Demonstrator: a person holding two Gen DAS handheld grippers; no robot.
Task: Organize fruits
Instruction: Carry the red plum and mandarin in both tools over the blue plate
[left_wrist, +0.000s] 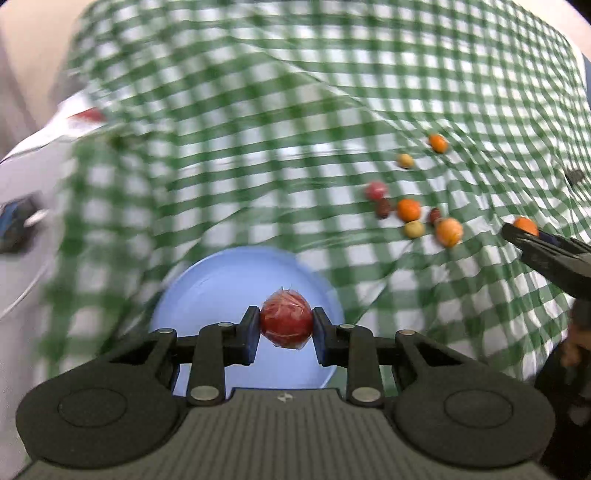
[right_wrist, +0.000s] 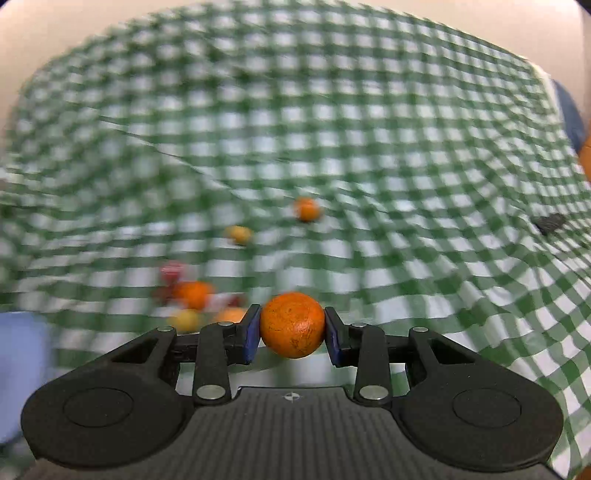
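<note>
The left gripper (left_wrist: 287, 325) pinches a red fruit (left_wrist: 287, 320), wrapped in clear film, between its pads, above a blue plate (left_wrist: 207, 291). The plate sits on a green-checked cloth (left_wrist: 258, 147). To the right, well apart from the plate, small orange, yellow and red fruits (left_wrist: 413, 210) lie scattered. At the right edge, the right gripper (left_wrist: 524, 230) grips an orange fruit (left_wrist: 525, 225).

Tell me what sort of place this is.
Probably a home dining or kitchen table: a green checked tablecloth, a blue plate, and small loose fruits scattered on the cloth.
</note>
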